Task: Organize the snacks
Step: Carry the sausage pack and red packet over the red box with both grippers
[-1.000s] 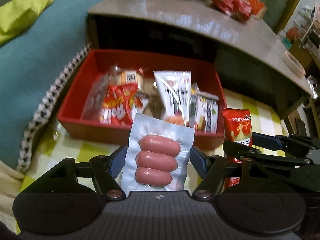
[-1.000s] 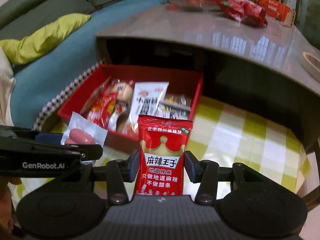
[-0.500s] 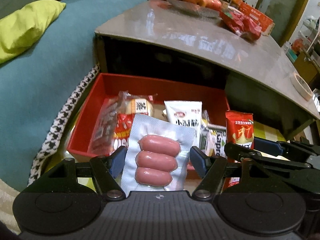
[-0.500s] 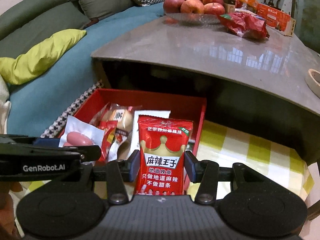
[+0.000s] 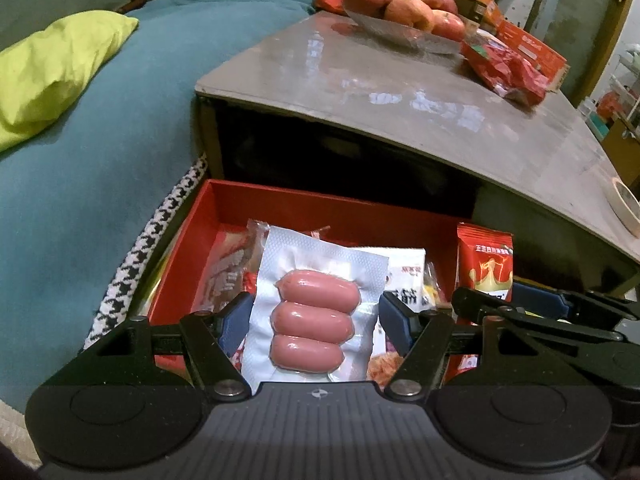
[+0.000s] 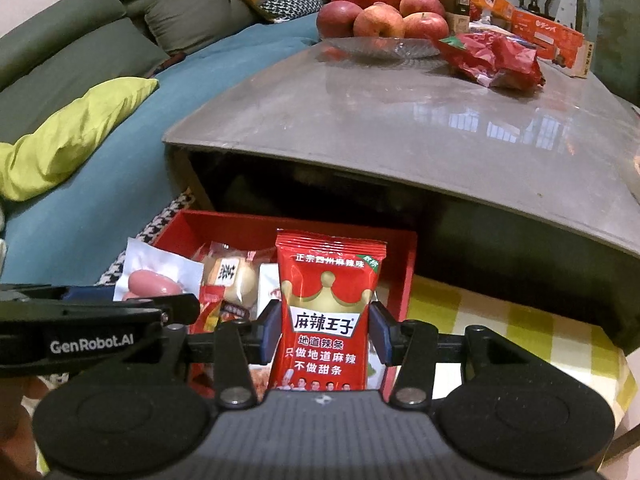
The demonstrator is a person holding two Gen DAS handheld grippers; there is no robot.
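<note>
The left gripper (image 5: 316,316) is clamping a clear vacuum pack of three pink sausages (image 5: 314,314), its blue pads pressing against the two side edges of the pack. The pack is standing upright between the fingers, in front of and above the red tray (image 5: 304,206). Just to its right, the right gripper (image 6: 322,330) is pinching a red spicy-strip packet (image 6: 328,312) the same way, upright, with the crown print and white label facing the camera. That packet is sitting over the right half of the red tray, near its right wall.

Inside the red tray several snacks are lying loosely together: a wrapped round pastry (image 6: 234,278) toward the middle, a white snack packet (image 5: 404,280) beside it, and a clear wrapped item (image 5: 230,264) against the left side. The red tray is resting on a yellow-and-white checked cloth (image 6: 512,320), tucked against the open dark side of the grey coffee table (image 6: 420,132) behind it.

On the far end of the table top a glass dish of red apples (image 6: 380,20) is sitting, with a crumpled red bag (image 6: 496,60) beside it. Left of the red tray, a teal sofa cover (image 5: 100,152) is stretching away, a lime-green cushion (image 5: 52,68) lying on it.
</note>
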